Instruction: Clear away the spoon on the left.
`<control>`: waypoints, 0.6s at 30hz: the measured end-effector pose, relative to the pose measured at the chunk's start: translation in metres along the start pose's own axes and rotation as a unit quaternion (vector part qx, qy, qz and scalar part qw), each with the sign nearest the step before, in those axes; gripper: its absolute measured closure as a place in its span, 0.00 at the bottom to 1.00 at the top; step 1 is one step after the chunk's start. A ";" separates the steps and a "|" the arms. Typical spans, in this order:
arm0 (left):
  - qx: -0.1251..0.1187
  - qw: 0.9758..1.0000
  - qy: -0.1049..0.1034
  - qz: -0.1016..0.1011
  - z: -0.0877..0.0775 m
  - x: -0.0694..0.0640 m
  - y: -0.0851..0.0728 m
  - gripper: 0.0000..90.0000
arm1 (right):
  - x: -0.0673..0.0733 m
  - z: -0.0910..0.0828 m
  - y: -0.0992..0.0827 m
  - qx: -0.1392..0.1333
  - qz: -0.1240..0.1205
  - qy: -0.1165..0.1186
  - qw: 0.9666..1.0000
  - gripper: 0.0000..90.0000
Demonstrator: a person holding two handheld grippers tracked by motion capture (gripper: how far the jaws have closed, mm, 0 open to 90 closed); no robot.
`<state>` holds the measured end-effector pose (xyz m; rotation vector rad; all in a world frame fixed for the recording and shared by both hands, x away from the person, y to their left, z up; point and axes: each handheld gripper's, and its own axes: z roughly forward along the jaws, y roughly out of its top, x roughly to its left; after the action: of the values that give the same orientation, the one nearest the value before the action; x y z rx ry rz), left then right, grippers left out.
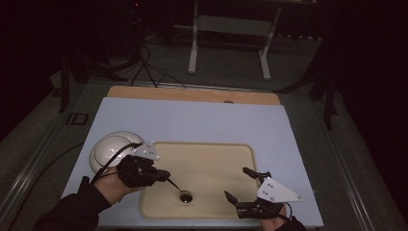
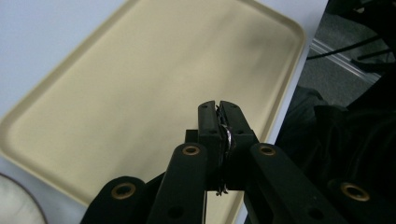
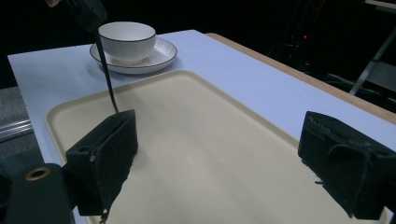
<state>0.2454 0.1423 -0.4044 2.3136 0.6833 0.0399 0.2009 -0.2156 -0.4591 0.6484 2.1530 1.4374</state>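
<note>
Covering most of the wooden table [image 1: 192,93] is a pale blue mat [image 1: 192,120], and on its near half lies a large beige tray [image 1: 211,159], rectangular with rounded corners and a low raised rim. Left of the tray, on the mat, sits a white saucer [image 3: 161,56] carrying a white cup [image 3: 127,39] with a thin dark line around its lip; in the high view both lie partly behind the left gripper's grey plate. The left gripper [image 1: 161,174], held in the person's left hand [image 1: 113,185], reaches over the tray's left edge with its jaws clamped on the handle of a small dark spoon [image 1: 179,188]. The spoon slants down so that its bowl rests on the tray near the front rim. The right gripper [image 1: 240,185] hovers at the tray's near right corner, its jaws spread wide apart with nothing between them.
</note>
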 end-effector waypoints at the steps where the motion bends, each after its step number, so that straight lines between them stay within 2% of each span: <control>1: 0.004 1.000 0.000 0.000 0.002 0.000 0.000 0.99 | 0.000 0.000 0.000 0.000 0.000 0.000 1.000 0.13; 5: 0.018 1.000 -0.006 0.003 0.011 0.000 0.002 0.99 | 0.000 0.000 0.000 0.001 0.000 0.001 1.000 0.13; 11: 0.020 1.000 -0.010 0.006 0.014 0.000 0.006 0.98 | 0.000 0.000 0.000 0.001 0.000 0.001 1.000 0.14; 18: 0.003 1.000 -0.015 -0.002 0.021 0.010 0.011 0.97 | 0.000 0.000 0.000 0.000 0.001 0.001 1.000 0.14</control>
<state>0.2633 0.1269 -0.4147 2.3142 0.6753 0.0014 0.2011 -0.2159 -0.4590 0.6479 2.1546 1.4404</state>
